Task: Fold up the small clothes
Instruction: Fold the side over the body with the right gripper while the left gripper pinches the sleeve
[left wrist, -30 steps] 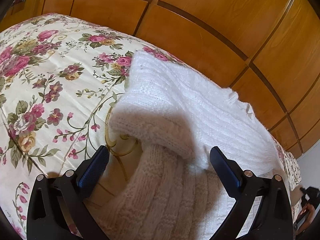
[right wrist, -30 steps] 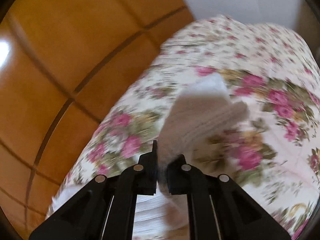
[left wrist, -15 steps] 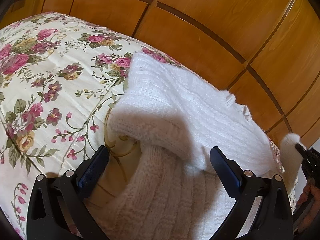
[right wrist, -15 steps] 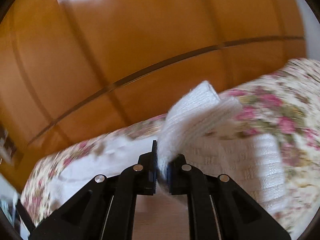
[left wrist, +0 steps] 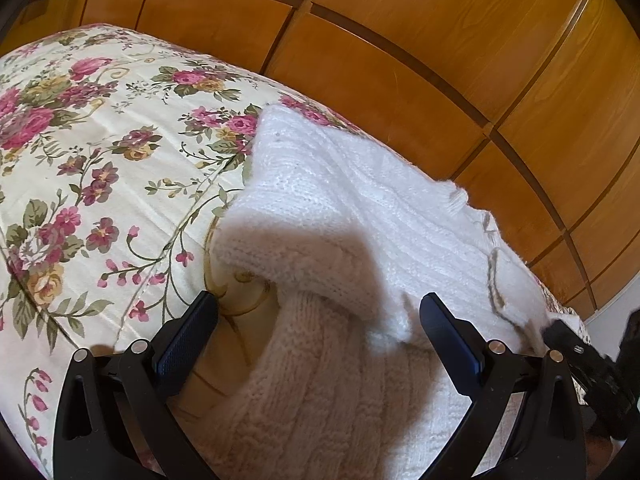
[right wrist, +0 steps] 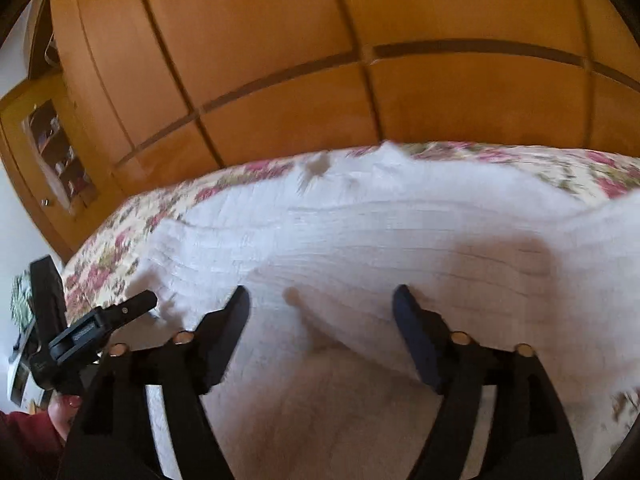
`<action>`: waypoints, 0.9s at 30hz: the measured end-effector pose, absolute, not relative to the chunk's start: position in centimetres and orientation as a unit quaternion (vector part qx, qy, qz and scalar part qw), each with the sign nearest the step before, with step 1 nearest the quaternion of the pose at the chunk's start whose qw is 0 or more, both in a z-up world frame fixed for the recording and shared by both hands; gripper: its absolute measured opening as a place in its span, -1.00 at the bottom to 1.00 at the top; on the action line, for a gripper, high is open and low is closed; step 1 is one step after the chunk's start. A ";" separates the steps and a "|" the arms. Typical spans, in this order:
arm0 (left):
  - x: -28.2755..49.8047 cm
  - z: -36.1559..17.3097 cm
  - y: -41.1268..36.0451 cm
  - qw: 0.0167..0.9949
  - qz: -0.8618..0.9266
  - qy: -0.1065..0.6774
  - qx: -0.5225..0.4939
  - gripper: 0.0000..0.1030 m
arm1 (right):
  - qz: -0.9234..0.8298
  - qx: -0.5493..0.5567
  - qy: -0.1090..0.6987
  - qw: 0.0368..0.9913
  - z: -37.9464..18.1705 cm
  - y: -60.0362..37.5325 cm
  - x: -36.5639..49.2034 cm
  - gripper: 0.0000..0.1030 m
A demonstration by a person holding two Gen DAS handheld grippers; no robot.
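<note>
Sleeve let go: right gripper (right wrist: 320, 312) jaws just sprung wide, nothing pinched, w/ the white ribbed knit sweater (left wrist: 360, 208) laid on the floral bedspread (left wrist: 100, 152). Left gripper (left wrist: 316, 332) open, unmoved. Fold probably landed; view blurred.

Floral bedspread (left wrist: 100, 168), wooden wardrobe doors (left wrist: 420, 40), perhaps shelving (right wrist: 56, 152)

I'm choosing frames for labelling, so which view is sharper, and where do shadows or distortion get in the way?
Left wrist view: sharp, knit ribs readable on the white sweater; a soft shadow covers its near fold; fisheye bends the wooden panels. Right wrist view: motion-blurred throughout, floral bedspread smeared, shadow on the sweater between the right gripper fingers.
</note>
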State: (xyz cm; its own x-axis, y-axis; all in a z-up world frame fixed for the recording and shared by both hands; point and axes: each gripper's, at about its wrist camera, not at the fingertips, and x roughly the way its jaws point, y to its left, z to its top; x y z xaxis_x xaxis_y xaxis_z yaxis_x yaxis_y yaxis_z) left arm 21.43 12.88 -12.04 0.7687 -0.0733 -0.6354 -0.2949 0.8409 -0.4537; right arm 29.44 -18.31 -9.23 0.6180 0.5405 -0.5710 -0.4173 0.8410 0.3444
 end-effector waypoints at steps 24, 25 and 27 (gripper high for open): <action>29.2 -5.4 2.1 0.893 -0.083 0.371 -0.241 0.45 | -0.014 0.125 0.381 0.916 -13.1 -28.1 26.7 0.90; 30.3 -6.1 1.6 0.886 -0.083 0.387 -0.240 0.37 | -0.016 0.130 0.380 0.916 -13.1 -28.1 26.8 0.90; 32.2 -7.5 0.8 0.875 -0.087 0.413 -0.239 0.37 | -0.026 0.133 0.378 0.916 -13.1 -28.2 26.9 0.90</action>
State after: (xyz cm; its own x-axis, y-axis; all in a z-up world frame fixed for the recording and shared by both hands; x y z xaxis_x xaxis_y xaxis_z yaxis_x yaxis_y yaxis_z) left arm 32.24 0.77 -7.49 0.6446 -0.3491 -0.6802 -0.0453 0.8707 -0.4898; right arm 26.87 -28.24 -13.13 0.7132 0.0528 -0.6990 0.1485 0.9631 0.2243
